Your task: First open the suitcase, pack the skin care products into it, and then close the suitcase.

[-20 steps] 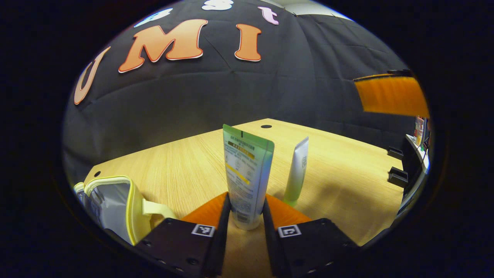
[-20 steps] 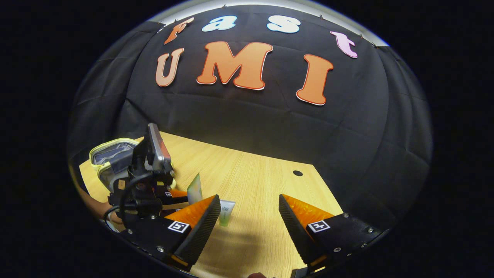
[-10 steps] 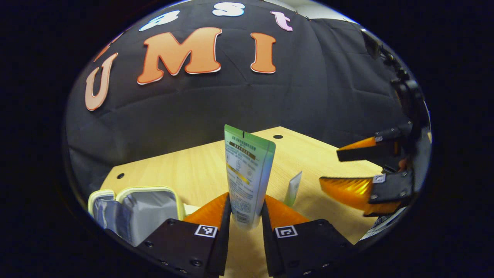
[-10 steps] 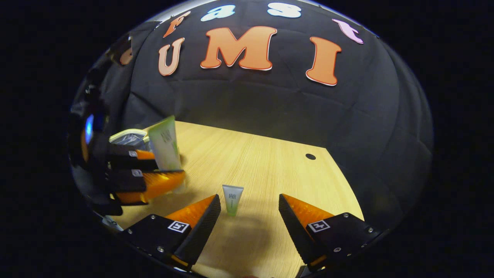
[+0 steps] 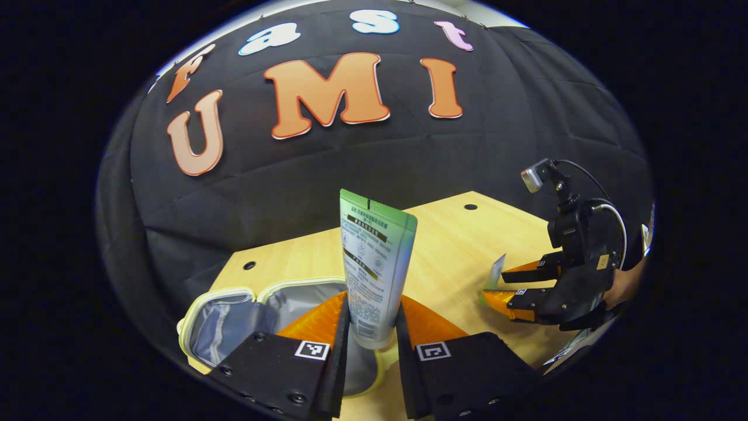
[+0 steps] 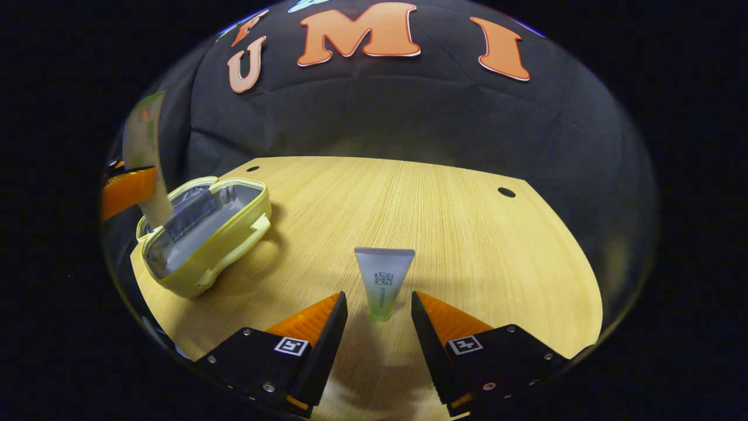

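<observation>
We have swung our left gripper (image 5: 374, 327), still clamping the green tube (image 5: 374, 263), over the open yellow pouch (image 6: 204, 231); our right gripper (image 6: 378, 316) brackets the small tube (image 6: 383, 280), fingers narrowed, not touching.

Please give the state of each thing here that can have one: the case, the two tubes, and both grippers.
Case: open, lying on the table, grey lining showing.
Big tube: held upright over the case.
Small tube: standing on its cap on the table, not gripped.
Left gripper: shut on the big tube.
Right gripper: open, one finger on each side of the small tube.
</observation>
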The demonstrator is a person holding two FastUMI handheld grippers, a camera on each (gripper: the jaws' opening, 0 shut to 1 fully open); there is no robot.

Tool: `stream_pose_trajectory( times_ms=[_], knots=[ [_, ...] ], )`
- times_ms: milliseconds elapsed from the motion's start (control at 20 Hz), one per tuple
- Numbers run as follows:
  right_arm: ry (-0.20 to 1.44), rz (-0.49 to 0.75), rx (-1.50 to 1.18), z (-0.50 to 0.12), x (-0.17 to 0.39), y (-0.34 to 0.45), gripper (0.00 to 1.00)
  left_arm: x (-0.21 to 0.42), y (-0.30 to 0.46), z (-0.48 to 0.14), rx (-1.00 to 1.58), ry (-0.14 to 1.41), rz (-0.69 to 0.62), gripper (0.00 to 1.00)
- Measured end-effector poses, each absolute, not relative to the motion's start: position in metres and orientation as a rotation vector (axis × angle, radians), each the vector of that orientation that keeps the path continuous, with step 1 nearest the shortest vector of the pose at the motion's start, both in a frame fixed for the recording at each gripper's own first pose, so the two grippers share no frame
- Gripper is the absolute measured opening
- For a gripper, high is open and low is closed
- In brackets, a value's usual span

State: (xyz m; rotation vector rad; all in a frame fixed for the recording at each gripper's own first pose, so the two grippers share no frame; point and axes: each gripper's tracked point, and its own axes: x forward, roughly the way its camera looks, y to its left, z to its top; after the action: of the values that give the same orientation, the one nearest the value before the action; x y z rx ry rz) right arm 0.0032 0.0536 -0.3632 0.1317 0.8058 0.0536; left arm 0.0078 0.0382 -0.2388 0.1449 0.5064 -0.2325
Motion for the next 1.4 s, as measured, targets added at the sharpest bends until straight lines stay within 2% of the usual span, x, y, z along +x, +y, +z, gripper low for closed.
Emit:
stream_pose_trajectory(
  times_ms=[50,200,300,550,900,1150,1400],
  knots=[
    [0.821,0.035,0.131,-0.372,0.006,0.053,0.68,0.007,0.049,-0.239,0.149,0.513,-0.215,0.4],
    [0.888,-0.018,0.171,-0.387,0.006,0.053,0.55,0.005,0.079,-0.244,0.157,0.542,-0.176,0.4],
    [0.883,-0.056,0.201,-0.382,0.011,0.05,0.36,0.009,0.097,-0.25,0.159,0.555,-0.16,0.41],
    [0.832,-0.044,0.237,-0.339,0.014,0.066,0.34,0.022,0.127,-0.265,0.165,0.564,-0.17,0.4],
    [0.764,0.074,0.221,-0.276,0.026,0.124,0.34,0.032,0.156,-0.296,0.132,0.624,-0.207,0.4],
    [0.748,0.168,0.229,-0.255,0.042,0.18,0.34,0.032,0.175,-0.329,0.106,0.753,-0.253,0.4],
    [0.771,0.27,0.26,-0.251,0.046,0.237,0.34,0.021,0.187,-0.36,0.033,0.946,-0.289,0.4]
  ],
)
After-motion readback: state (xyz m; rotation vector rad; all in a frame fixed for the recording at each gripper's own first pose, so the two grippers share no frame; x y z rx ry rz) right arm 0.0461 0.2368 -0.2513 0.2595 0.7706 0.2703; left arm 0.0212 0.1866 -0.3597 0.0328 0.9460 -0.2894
